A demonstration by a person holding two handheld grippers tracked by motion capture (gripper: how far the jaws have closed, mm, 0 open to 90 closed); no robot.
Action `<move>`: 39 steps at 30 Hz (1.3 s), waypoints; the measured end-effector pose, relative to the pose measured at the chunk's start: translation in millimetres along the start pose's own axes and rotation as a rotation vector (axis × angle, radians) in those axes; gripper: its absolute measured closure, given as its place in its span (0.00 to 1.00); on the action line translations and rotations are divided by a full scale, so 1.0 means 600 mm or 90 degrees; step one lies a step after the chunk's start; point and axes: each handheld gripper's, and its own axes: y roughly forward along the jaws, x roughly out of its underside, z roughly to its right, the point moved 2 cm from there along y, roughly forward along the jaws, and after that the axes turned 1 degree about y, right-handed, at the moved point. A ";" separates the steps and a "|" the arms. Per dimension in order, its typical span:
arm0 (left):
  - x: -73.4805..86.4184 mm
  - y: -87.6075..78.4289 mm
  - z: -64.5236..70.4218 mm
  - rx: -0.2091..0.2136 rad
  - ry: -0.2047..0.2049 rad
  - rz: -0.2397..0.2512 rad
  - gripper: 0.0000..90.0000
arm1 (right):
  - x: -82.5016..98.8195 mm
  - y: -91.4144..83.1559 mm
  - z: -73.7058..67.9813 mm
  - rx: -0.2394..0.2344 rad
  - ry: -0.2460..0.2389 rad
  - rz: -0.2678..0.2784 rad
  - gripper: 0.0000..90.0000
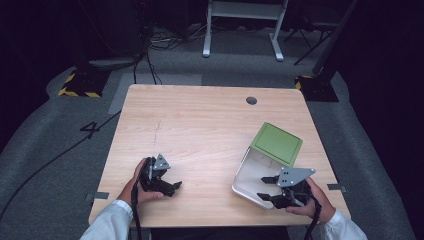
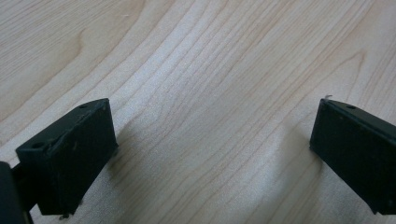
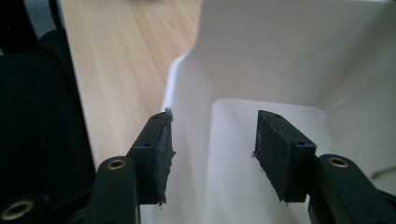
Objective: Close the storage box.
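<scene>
1. White box [image 1: 250,172]: it lies on the counter [image 1: 200,130] near the right front corner, open, with its green lid [image 1: 276,144] swung back on the far side and tilted up.
2. Your right tongs [image 1: 266,188] sit at the near right part of that box, jaws spread, pointing left over its white inside. In the right gripper view the right tongs [image 3: 210,149] hang above the box's white floor [image 3: 224,186] with nothing between the jaws; the left jaw is just inside the box's rounded rim [image 3: 170,88].
3. Your right hand [image 1: 310,202] holds them from the front edge of the counter, just right of the box, with the grey three-cornered plate [image 1: 294,176] on top.
4. Your left tongs [image 1: 176,187] are well apart from the box, to its left, near the counter's front edge, held by your left hand [image 1: 137,187].
5. In the left gripper view the left tongs [image 2: 212,149] are spread wide over bare wood [image 2: 201,70], pinching nothing.
</scene>
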 end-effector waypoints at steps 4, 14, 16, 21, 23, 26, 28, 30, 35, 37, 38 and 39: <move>0.000 0.000 0.000 0.001 0.000 0.000 0.01 | -0.013 0.013 -0.028 -0.015 -0.010 -0.022 0.56; 0.000 0.000 0.000 0.000 0.000 0.001 0.01 | -0.037 0.027 -0.059 -0.015 -0.041 -0.051 0.56; 0.000 0.000 0.000 0.000 0.000 0.000 0.01 | -0.038 0.031 -0.062 -0.016 -0.043 -0.063 0.57; 0.000 0.000 0.000 0.000 0.000 0.000 0.01 | -0.038 0.044 -0.066 0.002 -0.047 -0.101 0.61; 0.000 0.000 0.000 0.000 0.000 0.000 0.01 | -0.037 0.043 -0.066 0.005 -0.045 -0.102 0.61; 0.000 0.000 0.000 0.000 0.000 0.001 0.01 | -0.032 0.041 -0.065 0.036 -0.065 -0.116 0.62; 0.000 0.000 0.000 0.000 0.000 0.000 0.01 | -0.028 0.037 -0.059 0.033 -0.056 -0.105 0.65; 0.000 0.000 0.000 0.000 0.000 0.000 0.01 | -0.025 0.035 -0.052 0.044 -0.061 -0.095 0.68; 0.000 0.000 0.000 0.000 0.000 0.000 0.01 | -0.013 0.029 -0.035 0.078 -0.074 -0.064 0.73; 0.000 0.000 0.000 0.001 0.000 0.001 0.01 | -0.010 0.026 -0.028 0.084 -0.063 -0.057 0.73; 0.000 0.000 0.000 0.001 0.000 0.001 0.01 | -0.008 0.025 -0.025 0.082 -0.060 -0.052 0.72; 0.000 0.000 0.000 0.000 0.000 0.000 0.01 | -0.008 0.025 -0.025 0.082 -0.060 -0.052 0.72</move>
